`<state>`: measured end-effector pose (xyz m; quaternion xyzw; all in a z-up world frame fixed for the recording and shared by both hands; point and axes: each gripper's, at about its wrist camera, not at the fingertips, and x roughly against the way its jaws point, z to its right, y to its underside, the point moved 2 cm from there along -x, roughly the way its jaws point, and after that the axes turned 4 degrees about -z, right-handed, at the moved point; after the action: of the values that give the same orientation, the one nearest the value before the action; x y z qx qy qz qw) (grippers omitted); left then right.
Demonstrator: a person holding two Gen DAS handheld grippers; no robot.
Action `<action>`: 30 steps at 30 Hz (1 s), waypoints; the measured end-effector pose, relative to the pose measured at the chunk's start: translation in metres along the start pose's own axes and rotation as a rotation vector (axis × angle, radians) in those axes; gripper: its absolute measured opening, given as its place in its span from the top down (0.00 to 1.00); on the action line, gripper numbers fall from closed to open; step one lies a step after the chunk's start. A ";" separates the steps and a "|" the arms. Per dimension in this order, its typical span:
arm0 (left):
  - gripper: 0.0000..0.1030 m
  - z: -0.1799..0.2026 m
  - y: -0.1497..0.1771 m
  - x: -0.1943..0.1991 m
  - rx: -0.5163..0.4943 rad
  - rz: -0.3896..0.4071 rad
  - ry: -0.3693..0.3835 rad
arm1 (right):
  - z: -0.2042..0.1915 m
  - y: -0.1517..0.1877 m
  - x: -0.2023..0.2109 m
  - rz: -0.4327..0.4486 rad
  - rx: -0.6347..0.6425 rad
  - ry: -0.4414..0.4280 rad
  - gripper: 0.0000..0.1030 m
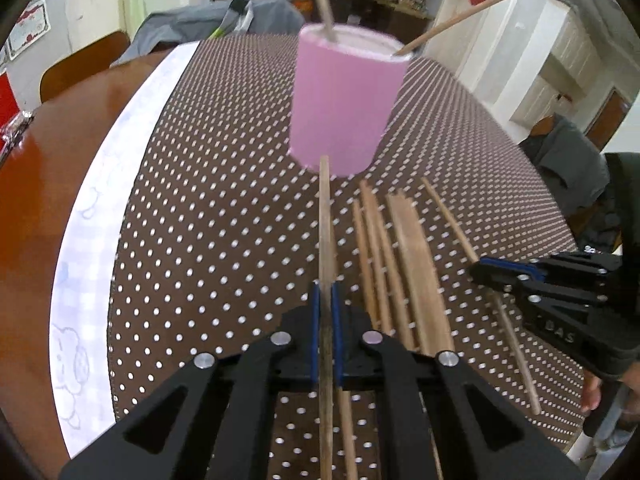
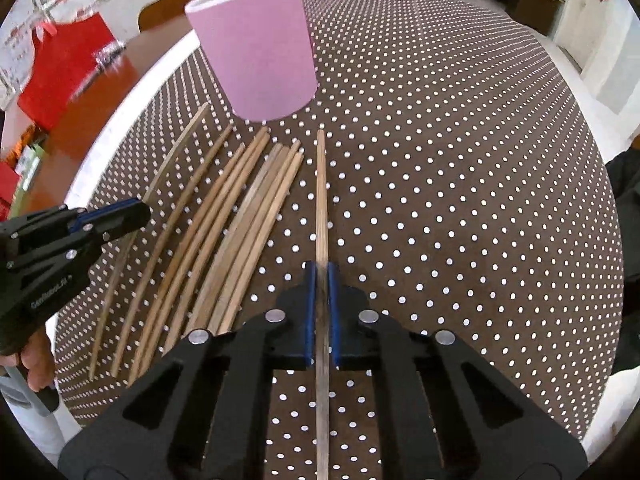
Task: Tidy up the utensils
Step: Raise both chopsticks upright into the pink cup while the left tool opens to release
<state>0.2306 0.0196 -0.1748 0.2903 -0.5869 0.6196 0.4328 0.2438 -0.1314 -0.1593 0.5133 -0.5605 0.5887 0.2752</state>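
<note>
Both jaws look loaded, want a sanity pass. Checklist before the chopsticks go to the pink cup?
1. Left gripper shut on a chopstick: ok.
2. Right gripper shut on a chopstick: ok.
3. Each holds one stick only: ok, as far as both views show.
4. Pink cup upright, mouth open: ok; two sticks already lean inside.
5. Room left in the cup: cannot tell.
6. Loose chopsticks lying clear of both held sticks: ok.
</note>
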 end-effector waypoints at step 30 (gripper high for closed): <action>0.94 0.047 -0.072 0.140 -0.070 0.769 0.204 | -0.012 -0.037 0.182 0.812 0.019 -0.217 0.94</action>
<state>0.2227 -0.0037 -0.0124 -0.0286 -0.6275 0.7418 0.2349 0.2153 -0.1580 0.0230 0.3126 -0.7374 0.5971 -0.0446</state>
